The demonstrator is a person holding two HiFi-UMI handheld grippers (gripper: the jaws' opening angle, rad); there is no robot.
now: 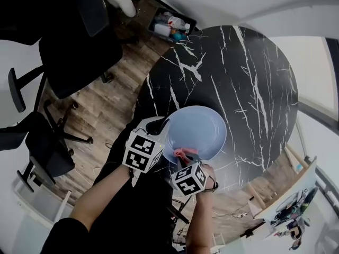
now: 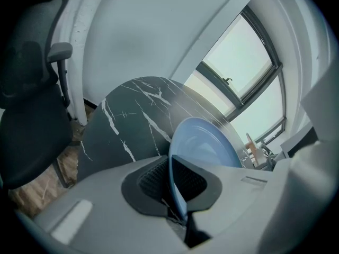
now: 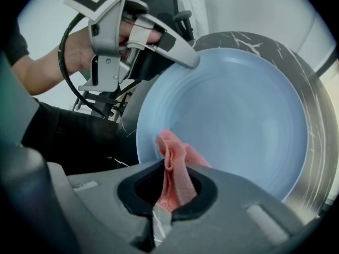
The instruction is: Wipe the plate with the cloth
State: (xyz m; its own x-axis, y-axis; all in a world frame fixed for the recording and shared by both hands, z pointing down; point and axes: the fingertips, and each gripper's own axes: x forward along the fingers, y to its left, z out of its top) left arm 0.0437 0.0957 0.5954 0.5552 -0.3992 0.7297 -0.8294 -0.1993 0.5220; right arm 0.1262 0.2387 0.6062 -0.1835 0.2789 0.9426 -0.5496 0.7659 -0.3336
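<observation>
A pale blue plate (image 1: pixel 198 128) is held over the near edge of the black marble table (image 1: pixel 238 78). My left gripper (image 1: pixel 163 127) is shut on the plate's left rim; in the left gripper view the plate (image 2: pixel 204 144) stands edge-on between the pads. My right gripper (image 1: pixel 185 156) is shut on a pink cloth (image 1: pixel 180 153) at the plate's near edge. In the right gripper view the cloth (image 3: pixel 175 165) bunches between the jaws and lies against the lower left of the plate (image 3: pixel 233 120), while the left gripper (image 3: pixel 180 57) clamps the upper left rim.
Black office chairs (image 1: pixel 69 46) stand on the wooden floor to the left. A bin of bottles (image 1: pixel 172 25) sits on the floor beyond the table. A window (image 2: pixel 249 73) lies past the table's far side.
</observation>
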